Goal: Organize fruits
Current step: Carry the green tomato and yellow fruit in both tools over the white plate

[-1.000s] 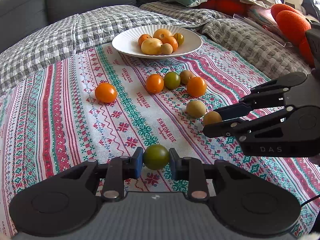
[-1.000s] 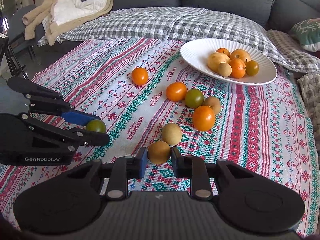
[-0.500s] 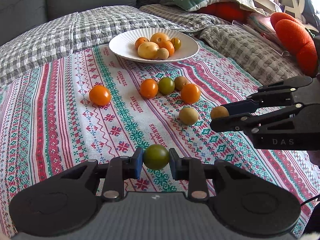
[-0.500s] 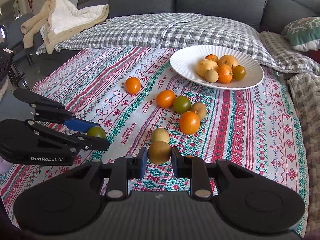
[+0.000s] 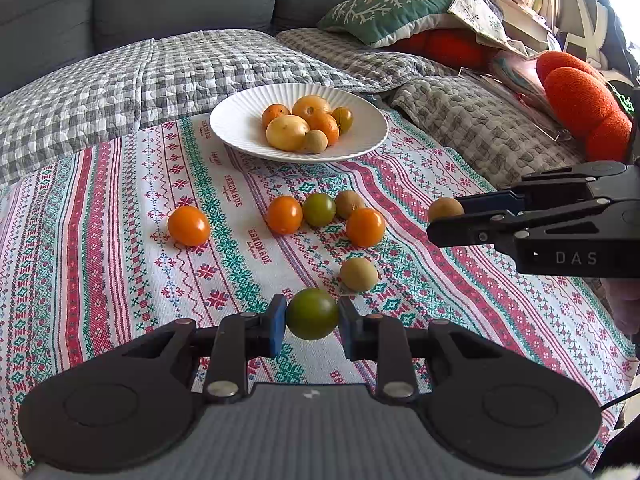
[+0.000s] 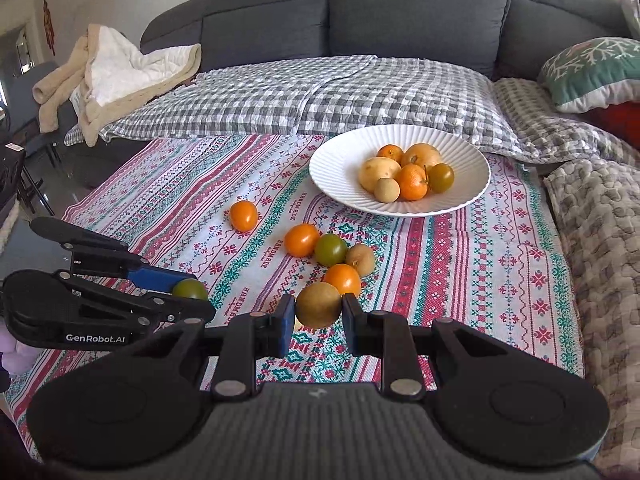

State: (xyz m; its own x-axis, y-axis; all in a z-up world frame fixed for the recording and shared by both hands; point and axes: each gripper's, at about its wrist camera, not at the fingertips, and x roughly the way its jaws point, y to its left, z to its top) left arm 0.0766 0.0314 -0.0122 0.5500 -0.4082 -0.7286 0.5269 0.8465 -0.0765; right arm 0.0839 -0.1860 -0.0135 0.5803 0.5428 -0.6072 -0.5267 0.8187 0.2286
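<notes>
My left gripper (image 5: 312, 316) is shut on a green tomato (image 5: 312, 313) and holds it above the patterned cloth. My right gripper (image 6: 318, 307) is shut on a brown round fruit (image 6: 318, 305), also held above the cloth. Each gripper shows in the other's view: the right gripper (image 5: 446, 216) with its brown fruit (image 5: 445, 209), the left gripper (image 6: 192, 294) with its green tomato (image 6: 190, 289). A white plate (image 5: 360, 146) at the back holds several fruits. Several orange, green and brown fruits, such as an orange tomato (image 5: 189, 225), lie loose on the cloth.
The patterned cloth (image 5: 120, 280) covers the surface. A checked quilt (image 6: 300, 92) and a grey sofa (image 6: 400, 8) lie behind the plate. Cushions (image 5: 576, 100) are piled at the right. A beige blanket (image 6: 112, 76) lies at the far left.
Both grippers have risen with their fruits and moved toward the plate. The brown fruit in the right gripper now sits higher above the loose fruits.
</notes>
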